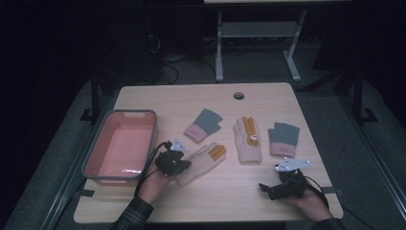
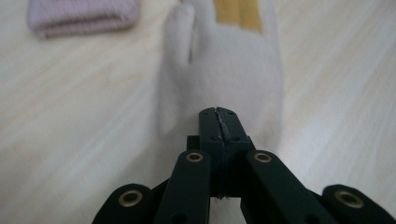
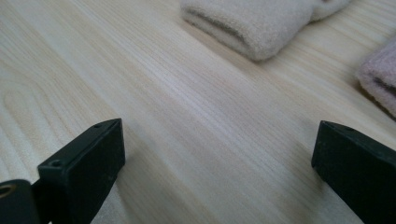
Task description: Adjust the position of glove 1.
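At the counter's left edge sits a pink tub (image 1: 120, 143) with a grey rim, rectangular with rounded corners, its right wall just beside the left gripper (image 1: 179, 165). That gripper's jaws are pressed together over the wrist end of a cream knitted glove (image 1: 198, 165); whether any cloth is pinched between them cannot be told. The glove lies flat and slanted, its orange-tipped fingers pointing up and to the right. In the left gripper view the glove (image 2: 229, 74) looks soft and fuzzy, with a pink ribbed cuff (image 2: 81, 16) near its upper left.

Beyond it, a grey-and-pink fingerless mitt (image 1: 203, 124) lies apart from the glove. To the right come a second cream glove (image 1: 248, 141), with orange fingers folded over it, and another grey-and-pink mitt (image 1: 283, 140), close together.

The right gripper (image 1: 268, 188) rests near the front right corner, jaws set wide apart with bare pale wood-grain counter (image 3: 187, 116) between them. Open counter runs along the front edge between the two hands. A round cable hole (image 1: 239, 95) marks the far edge.
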Motion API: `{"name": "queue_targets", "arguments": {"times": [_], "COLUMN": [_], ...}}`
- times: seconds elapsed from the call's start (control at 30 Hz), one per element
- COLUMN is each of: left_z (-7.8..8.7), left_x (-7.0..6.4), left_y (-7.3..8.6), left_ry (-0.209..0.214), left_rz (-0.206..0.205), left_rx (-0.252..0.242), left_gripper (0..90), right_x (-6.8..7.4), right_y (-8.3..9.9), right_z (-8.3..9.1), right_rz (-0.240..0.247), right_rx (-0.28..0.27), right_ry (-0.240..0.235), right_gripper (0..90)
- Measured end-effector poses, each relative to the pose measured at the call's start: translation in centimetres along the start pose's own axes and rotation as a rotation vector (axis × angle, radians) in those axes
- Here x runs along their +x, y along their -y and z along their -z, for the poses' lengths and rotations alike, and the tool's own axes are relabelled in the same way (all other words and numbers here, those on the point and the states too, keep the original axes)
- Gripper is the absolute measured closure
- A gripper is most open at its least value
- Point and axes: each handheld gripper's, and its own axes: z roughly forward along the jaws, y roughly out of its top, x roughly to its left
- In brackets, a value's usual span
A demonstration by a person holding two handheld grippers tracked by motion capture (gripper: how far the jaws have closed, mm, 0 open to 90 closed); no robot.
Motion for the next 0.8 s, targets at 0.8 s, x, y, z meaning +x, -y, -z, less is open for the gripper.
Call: {"name": "queue_targets", "arguments": {"times": [0.8], "left_z": [-1.5], "left_x": [-3.2], "left_y": [0.3], "left_ry": [0.168], "left_rz": [-0.048], "left_rx": [0.019], "left_gripper": [89.4], "right_x": [0.0], "right_y": [-0.1], "right_z": [-0.1], "right_rz": [0.006], "right_rx": [0.001], "right_ry": [-0.002], "right_gripper": [2.5]}}
